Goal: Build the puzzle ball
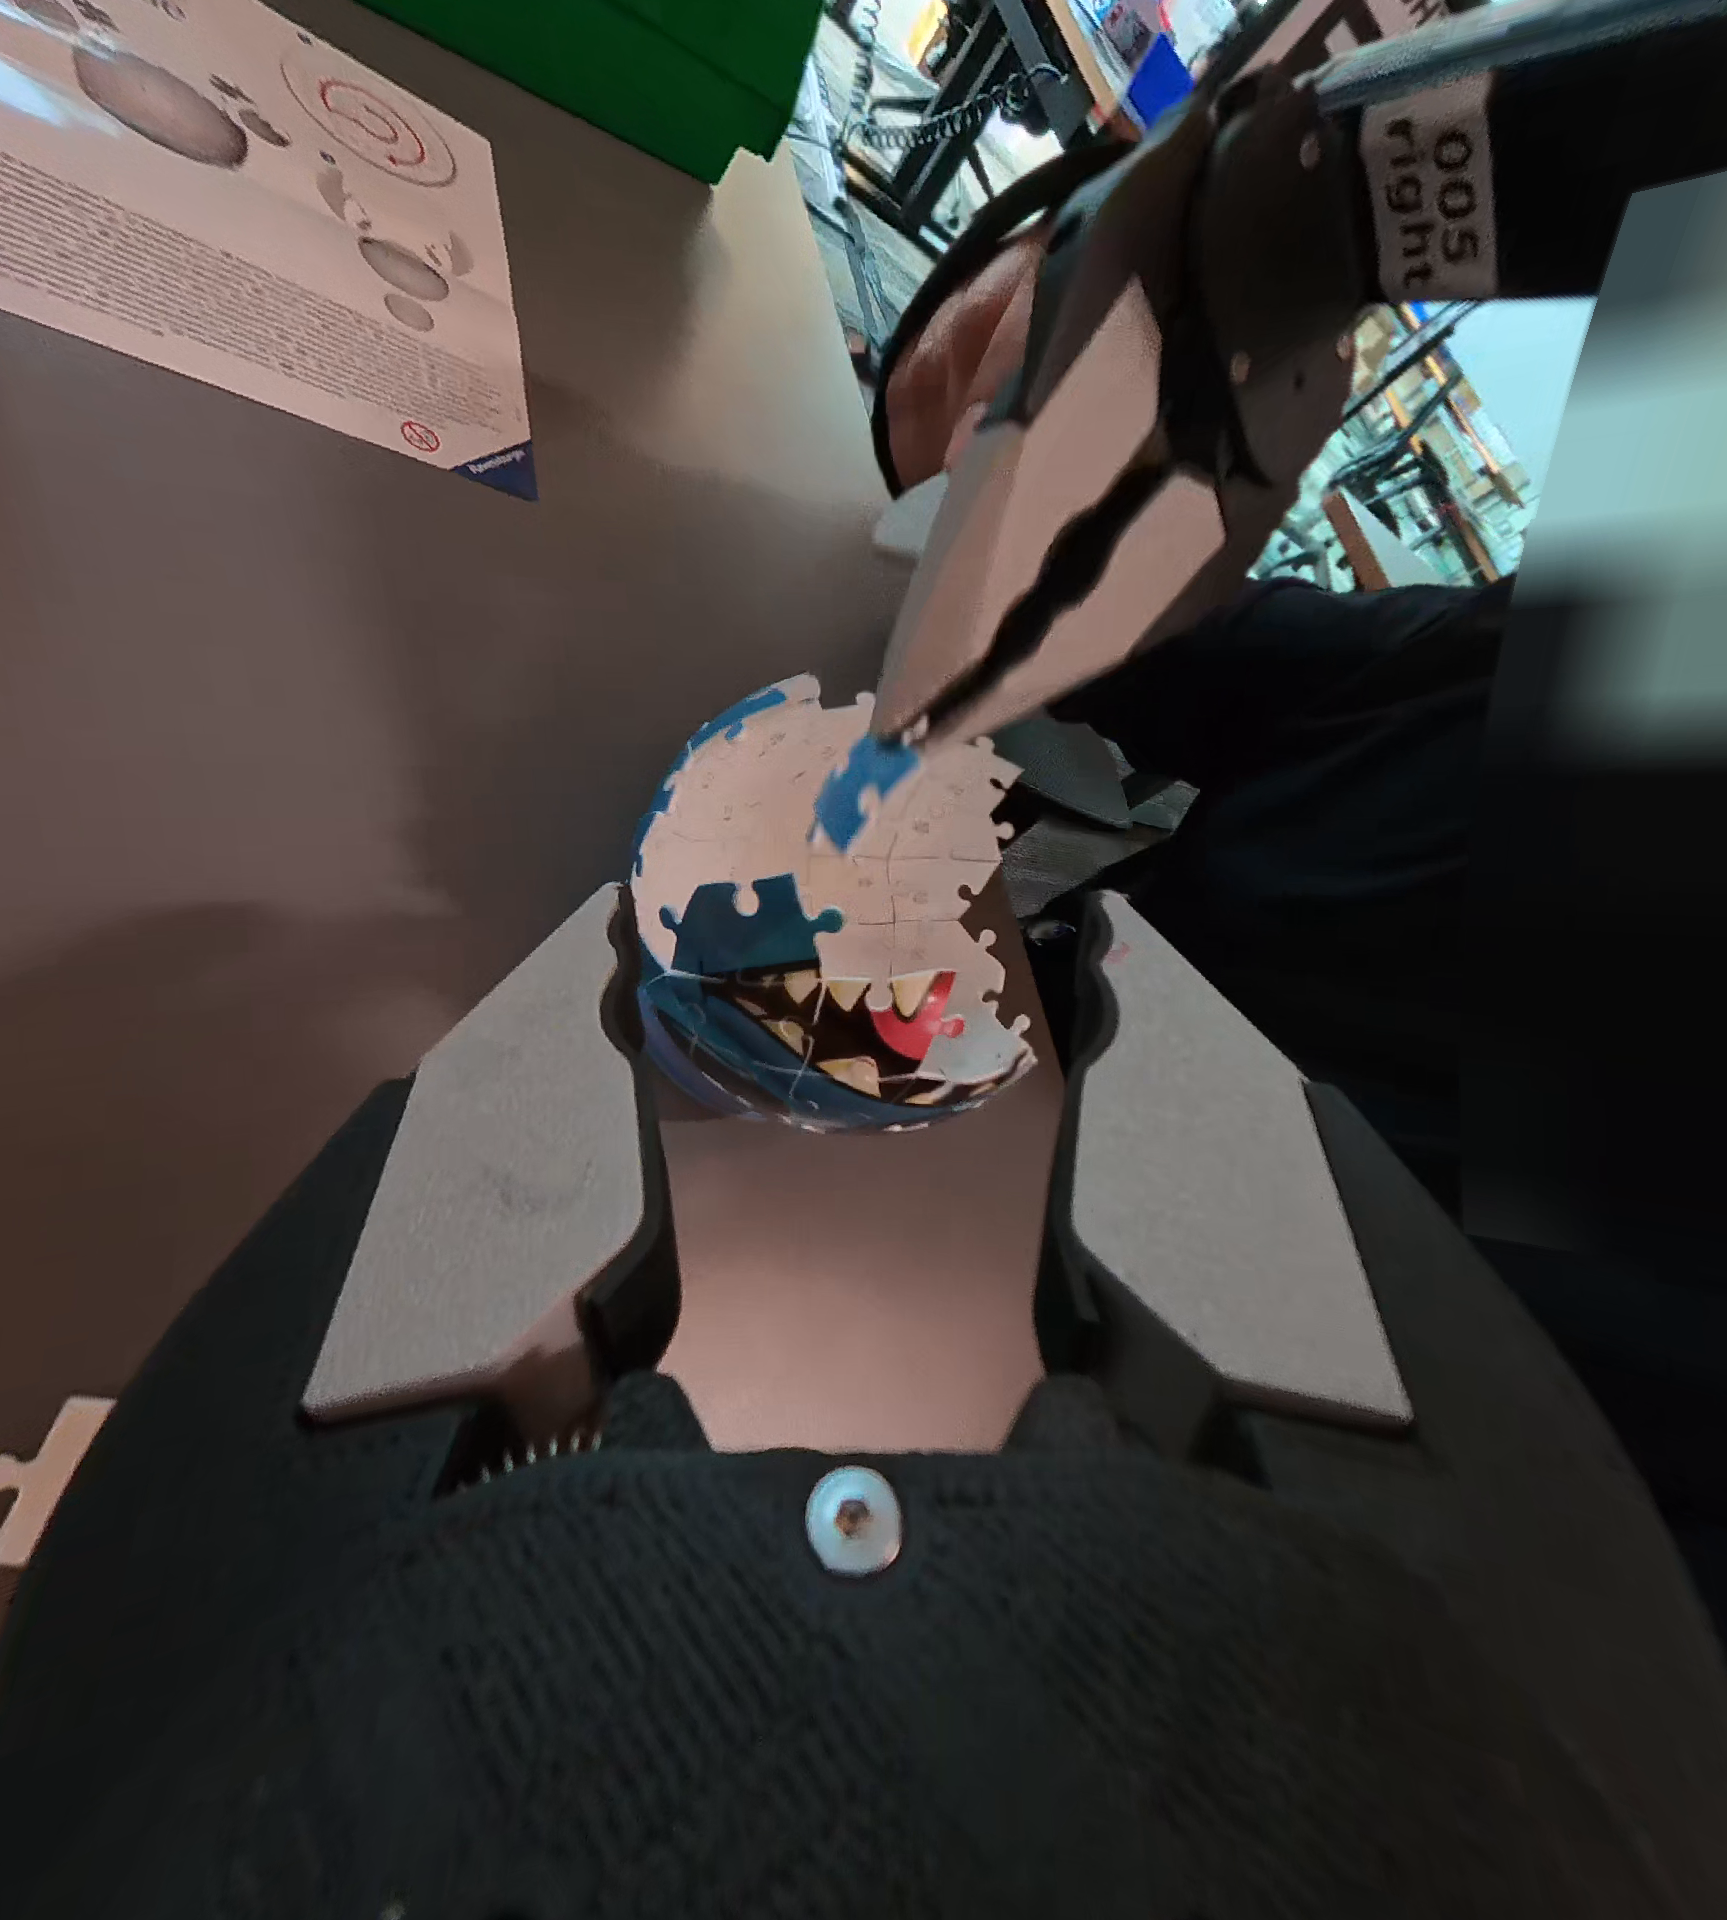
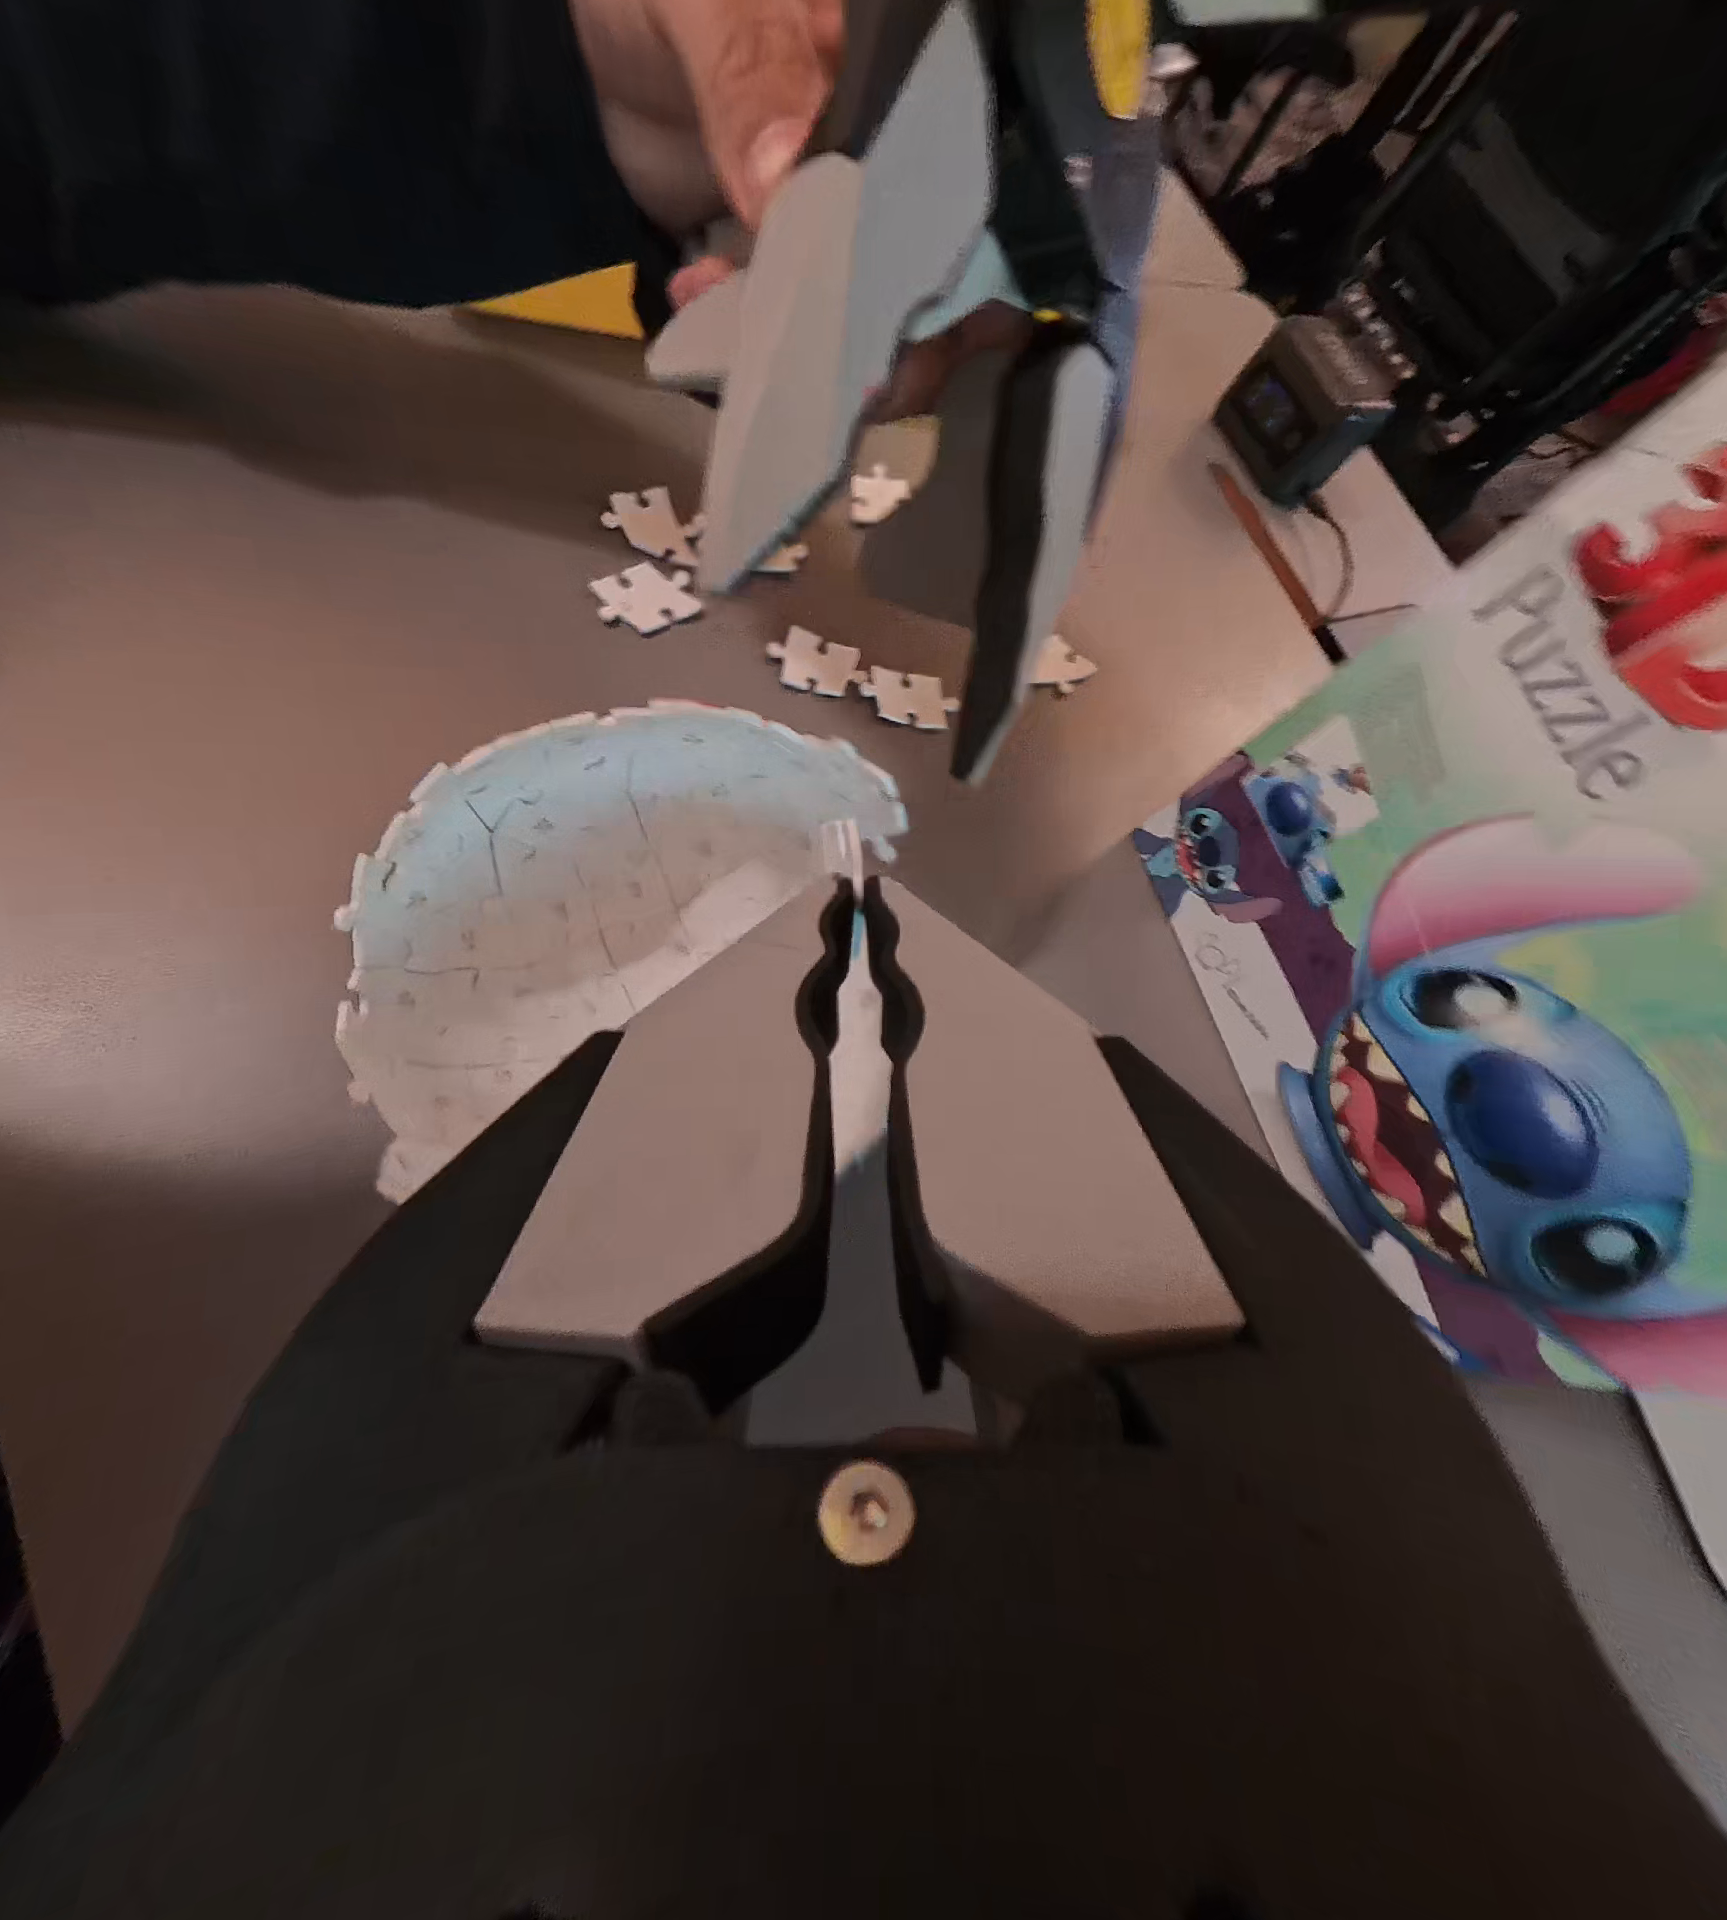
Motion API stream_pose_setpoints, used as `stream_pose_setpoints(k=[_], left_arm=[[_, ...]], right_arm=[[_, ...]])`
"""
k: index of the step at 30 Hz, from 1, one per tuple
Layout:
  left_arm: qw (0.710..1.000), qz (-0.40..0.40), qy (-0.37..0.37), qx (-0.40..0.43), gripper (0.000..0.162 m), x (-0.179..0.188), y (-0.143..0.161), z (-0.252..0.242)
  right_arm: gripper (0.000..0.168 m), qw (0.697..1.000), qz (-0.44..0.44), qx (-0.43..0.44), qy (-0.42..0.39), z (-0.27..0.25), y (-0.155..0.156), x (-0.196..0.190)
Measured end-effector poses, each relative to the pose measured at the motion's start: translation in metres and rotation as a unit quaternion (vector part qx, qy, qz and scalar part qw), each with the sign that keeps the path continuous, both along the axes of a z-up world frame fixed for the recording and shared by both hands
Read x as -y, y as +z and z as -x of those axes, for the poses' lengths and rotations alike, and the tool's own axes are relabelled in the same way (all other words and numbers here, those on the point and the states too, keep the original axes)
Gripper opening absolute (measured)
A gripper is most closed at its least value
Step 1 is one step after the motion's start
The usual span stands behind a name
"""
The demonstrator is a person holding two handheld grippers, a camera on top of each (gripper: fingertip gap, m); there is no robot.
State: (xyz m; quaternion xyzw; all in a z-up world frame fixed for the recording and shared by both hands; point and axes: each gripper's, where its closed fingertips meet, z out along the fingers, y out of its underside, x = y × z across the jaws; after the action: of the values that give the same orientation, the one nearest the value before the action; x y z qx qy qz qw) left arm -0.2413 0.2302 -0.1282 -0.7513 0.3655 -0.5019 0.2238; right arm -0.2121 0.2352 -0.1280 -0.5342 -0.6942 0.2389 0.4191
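Note:
The half-built puzzle ball (image 1: pixel 734 821) is an open shell, white inside, with blue skin and a toothy mouth on its outside. It sits between the tips of my left gripper (image 1: pixel 854 914), which is open wide; I cannot tell whether the fingers touch it. My right gripper (image 1: pixel 900 727) comes in from the upper right, shut on a blue puzzle piece (image 1: pixel 864 790) held over the shell's inside. In the right wrist view the right gripper (image 2: pixel 854 894) pinches the piece (image 2: pixel 843 842) edge-on at the shell's (image 2: pixel 547 862) rim. The left gripper (image 2: pixel 848 675) stands behind it.
Several loose white pieces (image 2: pixel 817 665) lie on the brown table (image 1: pixel 215 831) behind the shell, and one piece (image 1: pixel 38 1475) near my left gripper. The instruction sheet (image 1: pixel 246 229) and a green box (image 1: pixel 630 62) are far left. The puzzle box (image 2: pixel 1565 1039) lies right. My right fingertips sit around 4 cm from my left ones.

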Motion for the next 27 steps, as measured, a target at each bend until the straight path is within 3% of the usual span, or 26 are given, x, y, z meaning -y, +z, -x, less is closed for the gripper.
stream_pose_setpoints(k=[3, 6, 11, 18, 23, 27], left_arm=[[0.999, -0.022, 0.032, -0.027, 0.083, 0.001, 0.003, 0.011], [0.995, -0.050, 0.060, -0.067, 0.083, 0.009, 0.003, 0.024], [0.989, -0.074, 0.098, -0.086, 0.081, 0.029, 0.000, 0.037], [0.981, -0.066, 0.121, -0.140, 0.079, 0.054, -0.047, 0.041], [0.973, -0.047, 0.148, -0.171, 0.078, 0.057, -0.077, 0.056], [0.957, -0.060, 0.182, -0.220, 0.076, 0.052, -0.094, 0.076]], right_arm=[[0.000, 0.998, 0.020, -0.026, -0.048, -0.033, 0.006, -0.030], [0.000, 0.994, 0.059, -0.026, -0.088, -0.063, -0.012, -0.064], [0.000, 0.986, 0.130, -0.048, -0.098, -0.077, -0.040, -0.089], [0.000, 0.977, 0.196, 0.055, -0.058, -0.071, -0.097, -0.077], [0.004, 0.977, 0.197, 0.072, -0.051, -0.071, -0.107, -0.078], [0.018, 0.978, 0.190, 0.072, -0.053, -0.074, -0.112, -0.080]])
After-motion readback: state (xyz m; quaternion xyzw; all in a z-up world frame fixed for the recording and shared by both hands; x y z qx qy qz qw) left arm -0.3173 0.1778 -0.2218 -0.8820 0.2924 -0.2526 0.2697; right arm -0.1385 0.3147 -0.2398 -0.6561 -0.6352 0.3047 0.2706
